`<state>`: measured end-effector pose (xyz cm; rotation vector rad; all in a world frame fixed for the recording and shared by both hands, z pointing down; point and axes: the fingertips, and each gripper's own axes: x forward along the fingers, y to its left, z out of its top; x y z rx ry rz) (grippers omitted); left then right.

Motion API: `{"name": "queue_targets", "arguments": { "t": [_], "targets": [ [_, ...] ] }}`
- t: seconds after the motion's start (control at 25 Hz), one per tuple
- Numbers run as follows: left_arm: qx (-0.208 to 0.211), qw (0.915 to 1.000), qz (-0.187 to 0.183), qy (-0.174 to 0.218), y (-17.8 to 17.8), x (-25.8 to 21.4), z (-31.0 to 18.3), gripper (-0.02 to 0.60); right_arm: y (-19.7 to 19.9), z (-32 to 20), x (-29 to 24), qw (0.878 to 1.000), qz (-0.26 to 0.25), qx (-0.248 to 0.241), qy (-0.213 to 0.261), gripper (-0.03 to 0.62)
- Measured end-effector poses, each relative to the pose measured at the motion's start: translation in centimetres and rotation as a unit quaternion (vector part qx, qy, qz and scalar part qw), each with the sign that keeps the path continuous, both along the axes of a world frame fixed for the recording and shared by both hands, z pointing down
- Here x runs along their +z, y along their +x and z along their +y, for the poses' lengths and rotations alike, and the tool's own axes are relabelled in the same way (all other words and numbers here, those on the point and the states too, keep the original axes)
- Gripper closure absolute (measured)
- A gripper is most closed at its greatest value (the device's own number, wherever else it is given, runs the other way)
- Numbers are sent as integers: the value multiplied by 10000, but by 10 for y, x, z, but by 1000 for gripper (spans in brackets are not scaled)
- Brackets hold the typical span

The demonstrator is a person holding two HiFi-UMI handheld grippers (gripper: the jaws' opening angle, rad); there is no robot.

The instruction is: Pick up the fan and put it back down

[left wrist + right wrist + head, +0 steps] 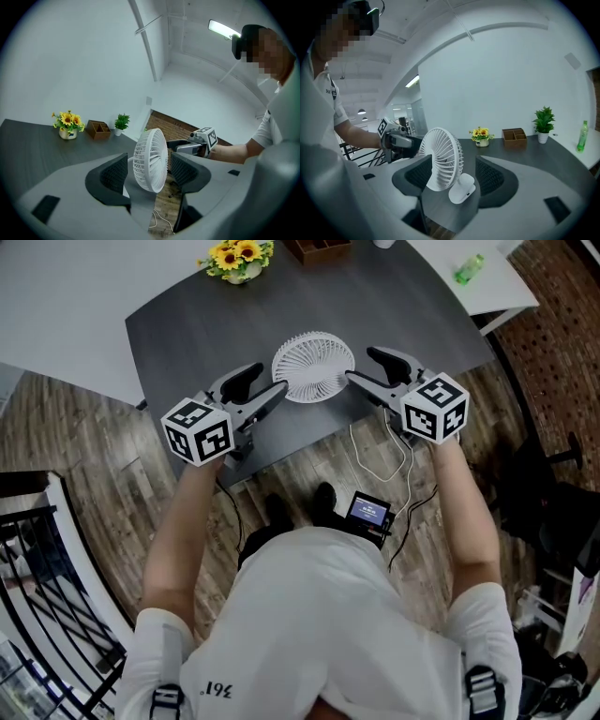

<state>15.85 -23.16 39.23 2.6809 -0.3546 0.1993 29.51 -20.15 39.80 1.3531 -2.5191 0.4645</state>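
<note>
A small white fan point(313, 366) stands upright on its clip base on the dark grey table point(206, 324), close to the front edge. My left gripper point(262, 388) is open just left of the fan, and my right gripper point(373, 369) is open just right of it. In the left gripper view the fan point(151, 160) shows edge-on between the spread jaws of the left gripper point(149, 171), with a gap on each side. The right gripper view has the fan point(440, 159) and its base between the jaws of the right gripper point(452, 176), untouched.
A sunflower pot point(236, 259) and a wooden organiser point(317, 247) sit at the table's far edge. A green bottle point(468, 268) stands on the white table to the right. A white cable point(384, 451) hangs below the front edge over the wooden floor.
</note>
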Motion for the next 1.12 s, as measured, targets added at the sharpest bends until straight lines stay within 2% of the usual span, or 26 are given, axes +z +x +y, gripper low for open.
{"name": "queue_targets", "arguments": {
  "t": [0.32,0.68,1.12],
  "targets": [
    [62,9999,-80,-35,11,5,-3,290,-16,-14,5,9982,-145,-553,-153,318],
    [79,9996,-151,-213,23,16,-5,284,-24,-23,21,9953,-199,-873,-372,289],
    [220,9992,-93,-313,36,18,-5,284,-37,-26,31,9891,-810,-1080,-594,290]
  ]
}}
